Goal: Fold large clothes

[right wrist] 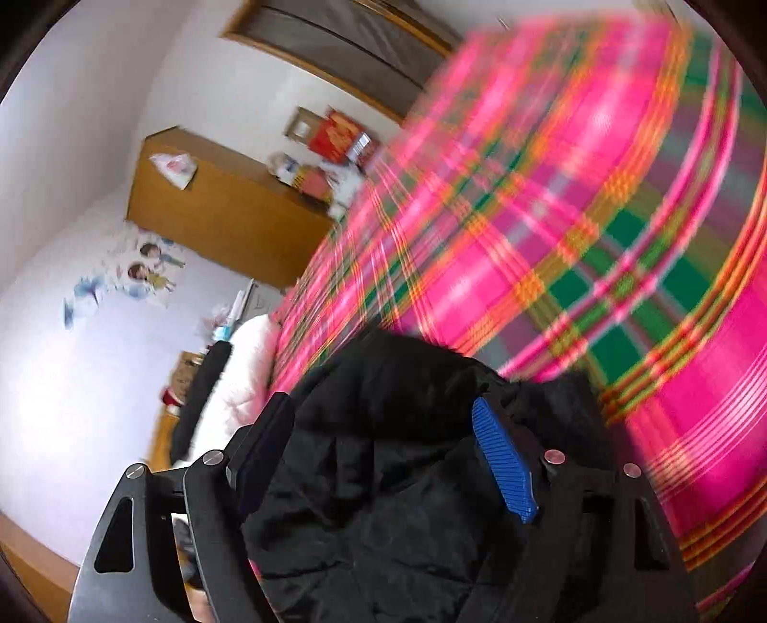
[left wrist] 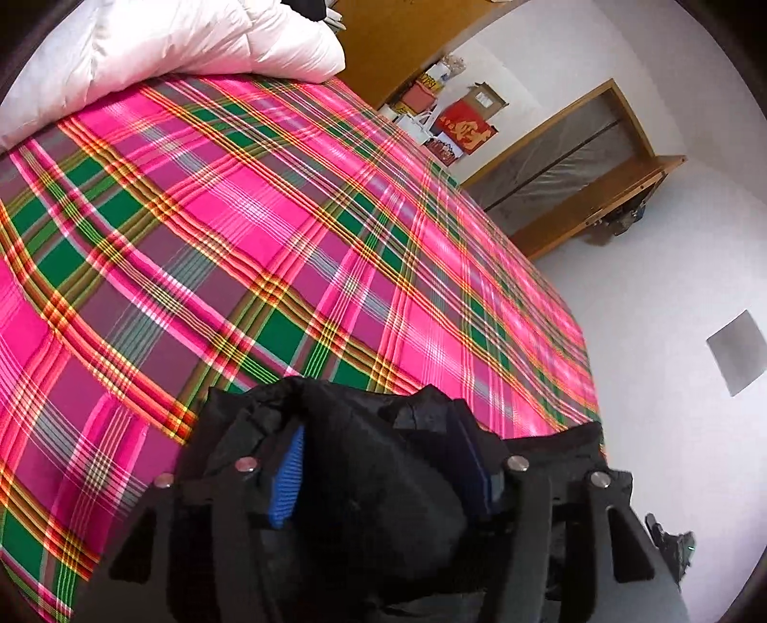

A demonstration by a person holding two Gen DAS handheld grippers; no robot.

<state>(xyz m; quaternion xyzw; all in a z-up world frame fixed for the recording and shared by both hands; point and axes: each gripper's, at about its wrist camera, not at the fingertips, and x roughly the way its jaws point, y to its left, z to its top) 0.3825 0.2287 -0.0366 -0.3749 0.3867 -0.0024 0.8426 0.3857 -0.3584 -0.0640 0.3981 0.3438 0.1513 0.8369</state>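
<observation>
A black padded garment point(right wrist: 383, 455), matte and crumpled, lies bunched on the bed's pink-green plaid sheet point(left wrist: 287, 239) at its near edge. Both tongs stand spread around its folds, ribbed blue pads clear of the cloth: left tongs point(left wrist: 378, 460), right tongs point(right wrist: 383, 455). At 11 o'clock, a puffy white duvet point(left wrist: 191, 43).

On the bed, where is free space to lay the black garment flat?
The plaid sheet is bare from the black garment at its near edge up to the white duvet at the far end, and across to the side edge by the floor. It is crowded only at the near edge, where the garment bunches between the fingers of both grippers.
</observation>
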